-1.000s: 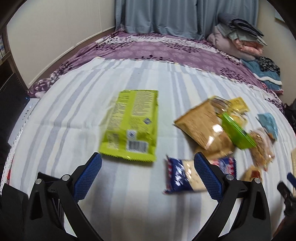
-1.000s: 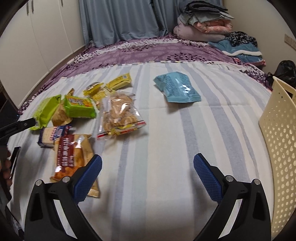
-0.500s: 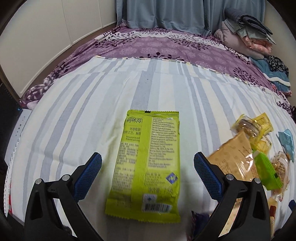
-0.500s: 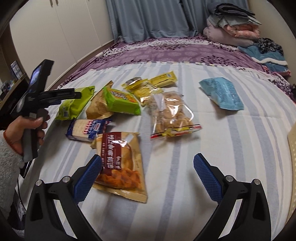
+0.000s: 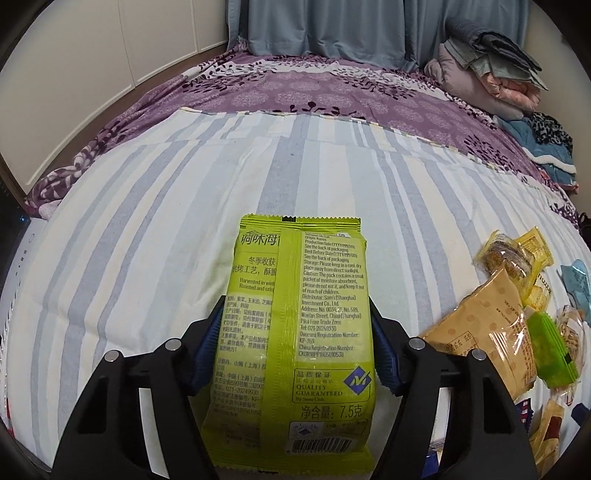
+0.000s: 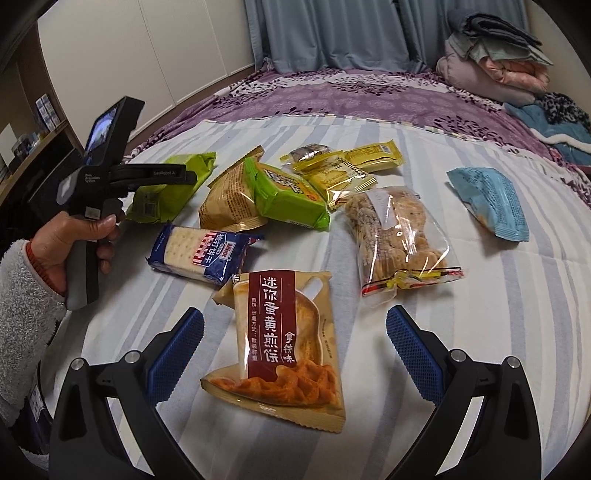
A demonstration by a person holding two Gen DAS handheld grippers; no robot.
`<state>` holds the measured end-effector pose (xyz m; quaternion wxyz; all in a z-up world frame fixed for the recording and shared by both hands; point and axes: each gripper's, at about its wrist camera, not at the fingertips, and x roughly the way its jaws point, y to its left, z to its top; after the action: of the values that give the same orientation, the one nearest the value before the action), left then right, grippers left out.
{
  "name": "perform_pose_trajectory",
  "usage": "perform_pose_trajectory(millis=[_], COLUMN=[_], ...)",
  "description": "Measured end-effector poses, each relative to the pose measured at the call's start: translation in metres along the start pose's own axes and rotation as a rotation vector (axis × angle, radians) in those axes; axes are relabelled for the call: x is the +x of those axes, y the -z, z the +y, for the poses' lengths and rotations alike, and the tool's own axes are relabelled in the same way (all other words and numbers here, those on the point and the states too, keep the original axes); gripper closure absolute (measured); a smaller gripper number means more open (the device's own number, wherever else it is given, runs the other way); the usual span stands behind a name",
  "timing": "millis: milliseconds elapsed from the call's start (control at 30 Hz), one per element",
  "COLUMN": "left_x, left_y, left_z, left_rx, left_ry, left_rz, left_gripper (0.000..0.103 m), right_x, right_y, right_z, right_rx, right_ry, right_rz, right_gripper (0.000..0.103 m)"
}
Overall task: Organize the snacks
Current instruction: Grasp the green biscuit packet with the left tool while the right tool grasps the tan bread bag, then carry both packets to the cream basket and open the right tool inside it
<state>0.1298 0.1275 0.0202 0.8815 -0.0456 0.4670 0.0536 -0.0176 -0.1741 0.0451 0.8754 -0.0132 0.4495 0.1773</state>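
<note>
Green packet: lime-green snack packet (image 5: 299, 332) lies back-side up, barcode end toward the camera, between the blue pads of the left gripper (image 5: 295, 350); the jaws are closing and the pads already sit against its two long edges.
Left gripper from outside: in the right wrist view it is held by a hand (image 6: 74, 240) in a fuzzy grey sleeve (image 6: 26, 306), its fingers reaching over the green packet (image 6: 173, 184) at the left end of the pile.
Right gripper: right gripper (image 6: 295, 343) has its jaws spread wide, nothing pinched; it hangs over the brown-and-tan biscuit pouch (image 6: 280, 347), which lies between the pads without touching them.
Surface: striped sheet (image 6: 517, 295) over a purple floral bedspread (image 6: 369, 96).
Neighbours, left view: tan crinkled bag (image 5: 487, 332) lies near the right pad, with a small green pack (image 5: 550, 347) on top of it and yellow wrappers (image 5: 524, 254) behind.
Neighbours, right view: blue cracker pack (image 6: 203, 254) touches the pouch's top left corner; clear bag of cookies (image 6: 399, 236) lies just to its right; light blue packet (image 6: 491, 199) lies well apart on the right.
Pile behind: tan bag (image 6: 229, 199), green pack (image 6: 288, 192) and yellow wrappers (image 6: 343, 170) overlap one another.
Background: folded bedding (image 6: 495, 59) stacked by grey-blue curtains (image 6: 332, 33).
</note>
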Motion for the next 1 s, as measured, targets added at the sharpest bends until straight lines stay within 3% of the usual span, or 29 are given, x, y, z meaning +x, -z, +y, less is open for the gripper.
perform_pose_trajectory(millis=[300, 367, 400, 633, 1000], left_x=[-0.038, -0.046, -0.05, -0.075, -0.121], left_y=[-0.01, -0.01, -0.01, -0.004, 0.01], left_z=[-0.001, -0.003, -0.005, -0.021, -0.066], left_rx=[0.002, 0.004, 0.005, 0.026, 0.112], left_ry=[0.024, 0.035, 0.04, 0.085, 0.159], left_rz=[-0.099, -0.112, -0.117, -0.146, -0.193], left_gripper=[0.033, 0.033, 0.033, 0.033, 0.033], right_x=[0.018, 0.021, 0.022, 0.006, -0.048], right_y=[0.003, 0.004, 0.005, 0.007, 0.012], right_z=[0.003, 0.005, 0.007, 0.005, -0.023], right_rx=[-0.014, -0.024, -0.027, -0.011, 0.075], right_ry=[0.023, 0.025, 0.023, 0.019, 0.044], right_rz=[0.045, 0.057, 0.056, 0.012, -0.113], right_gripper=[0.034, 0.048, 0.05, 0.059, 0.06])
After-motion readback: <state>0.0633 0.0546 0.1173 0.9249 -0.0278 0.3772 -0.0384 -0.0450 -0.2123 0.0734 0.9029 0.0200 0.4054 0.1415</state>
